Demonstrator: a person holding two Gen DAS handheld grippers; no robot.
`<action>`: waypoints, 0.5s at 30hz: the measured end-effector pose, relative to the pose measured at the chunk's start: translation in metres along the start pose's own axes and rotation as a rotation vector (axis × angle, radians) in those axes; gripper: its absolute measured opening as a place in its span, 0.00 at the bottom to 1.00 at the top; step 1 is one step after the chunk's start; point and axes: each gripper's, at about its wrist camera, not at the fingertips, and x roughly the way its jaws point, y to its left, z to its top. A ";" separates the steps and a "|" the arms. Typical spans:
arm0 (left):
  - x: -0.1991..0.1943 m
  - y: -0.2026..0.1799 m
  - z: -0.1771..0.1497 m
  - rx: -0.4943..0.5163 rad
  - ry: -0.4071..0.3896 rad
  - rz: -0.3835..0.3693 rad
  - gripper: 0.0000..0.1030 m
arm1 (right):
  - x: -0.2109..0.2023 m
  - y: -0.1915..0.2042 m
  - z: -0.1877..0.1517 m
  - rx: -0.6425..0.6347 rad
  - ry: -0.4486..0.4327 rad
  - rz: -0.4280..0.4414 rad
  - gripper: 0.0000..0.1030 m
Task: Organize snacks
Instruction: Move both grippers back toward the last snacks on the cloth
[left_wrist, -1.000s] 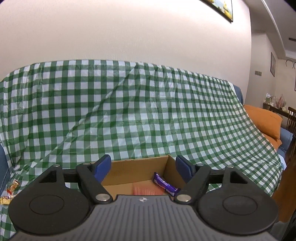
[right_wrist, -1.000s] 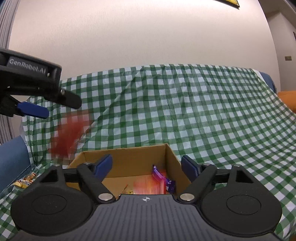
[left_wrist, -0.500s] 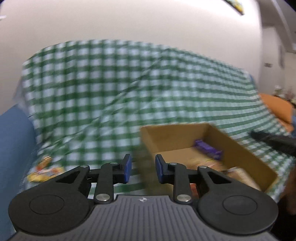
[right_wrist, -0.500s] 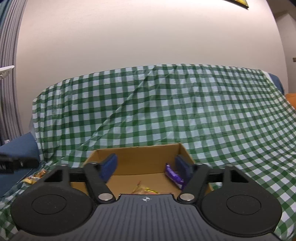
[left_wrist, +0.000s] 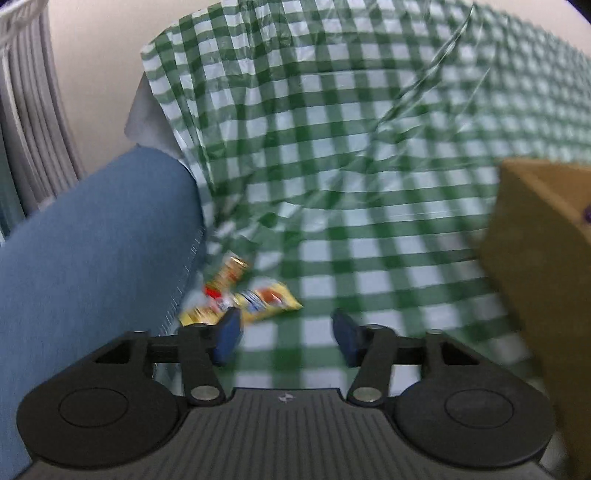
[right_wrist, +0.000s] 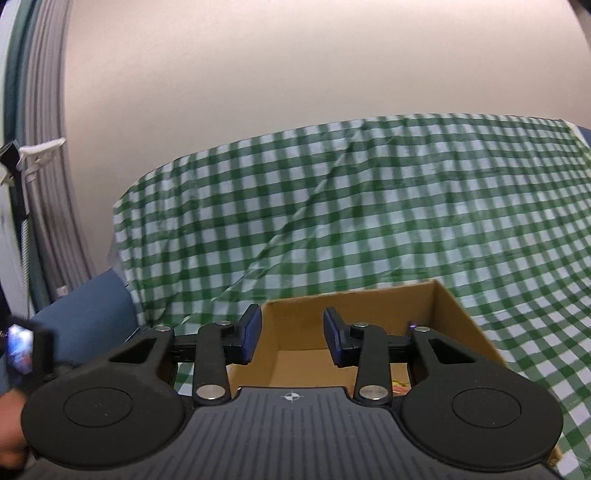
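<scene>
We see a green and white checked cloth (left_wrist: 369, 155) spread over a sofa, with the blue sofa arm (left_wrist: 96, 236) sticking out on the left. Grey curtains (left_wrist: 33, 110) hang by the pale wall (right_wrist: 295, 74).

Our left gripper (left_wrist: 284, 332) points down at the cloth. Its jaws are apart and opening, and nothing is between them. Just past its left finger lie some yellow snack packets (left_wrist: 243, 299) on the cloth, right beside the sofa arm. The picture is blurry, so we cannot tell how many packets there are. Nothing lies between the gripper and the packets.

A brown cardboard box (left_wrist: 543, 258) sits on the cloth to the right of the packets, well apart from them.

Our right gripper (right_wrist: 291, 339) hovers over the near side of the same box. Its jaws are partly apart and closing, with nothing between them. Inside the box we can see a bit of a purple wrapper (right_wrist: 412, 325) by the right wall and a bit of an orange and yellow packet (right_wrist: 400, 386) on the floor. The gripper hides most of the box's floor.
</scene>
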 end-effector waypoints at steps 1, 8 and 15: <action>0.011 0.000 0.002 0.026 0.009 0.021 0.67 | 0.003 0.005 0.001 -0.010 0.010 0.006 0.38; 0.082 0.012 0.008 0.102 0.117 0.095 0.77 | 0.011 0.020 0.003 -0.036 0.043 0.031 0.40; 0.119 0.027 0.015 -0.010 0.221 -0.008 0.63 | 0.019 0.027 0.007 -0.065 0.065 0.037 0.41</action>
